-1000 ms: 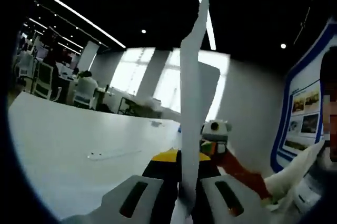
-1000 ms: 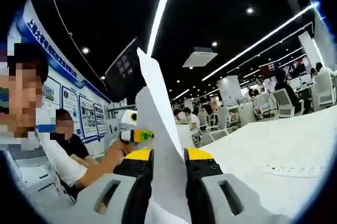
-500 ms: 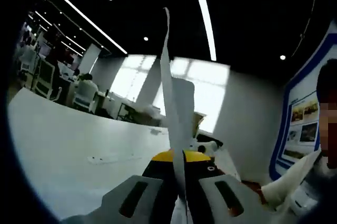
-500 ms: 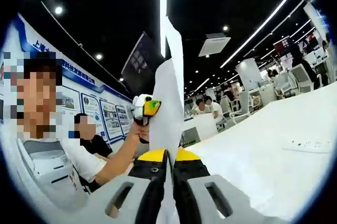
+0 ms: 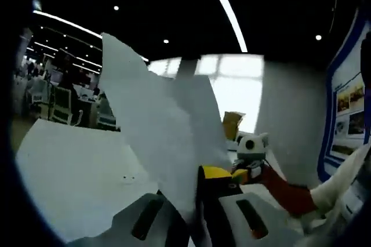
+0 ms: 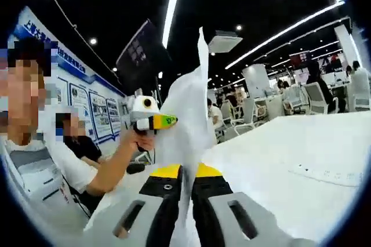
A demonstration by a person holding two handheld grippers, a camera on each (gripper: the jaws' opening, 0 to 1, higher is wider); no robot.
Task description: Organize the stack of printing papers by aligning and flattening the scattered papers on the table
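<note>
The thin, floppy papers point(image 5: 156, 142) are pinched upright at 12 o'clock by both the left hand-held gripper point(image 5: 194, 200) and right hand-held gripper point(image 6: 186, 192), so they're probably best gripped near an edge.

I see white papers point(image 5: 156, 142) pinched in my left gripper point(image 5: 194, 212), its jaws grey with black slots and yellow-and-black tips. My right gripper point(image 6: 185, 200) wears the same grey, black and yellow around white papers point(image 6: 185, 119). Beyond both, the table point(image 6: 290, 154) is plain white, and the wall board point(image 6: 87, 108) is blue-edged.
</note>
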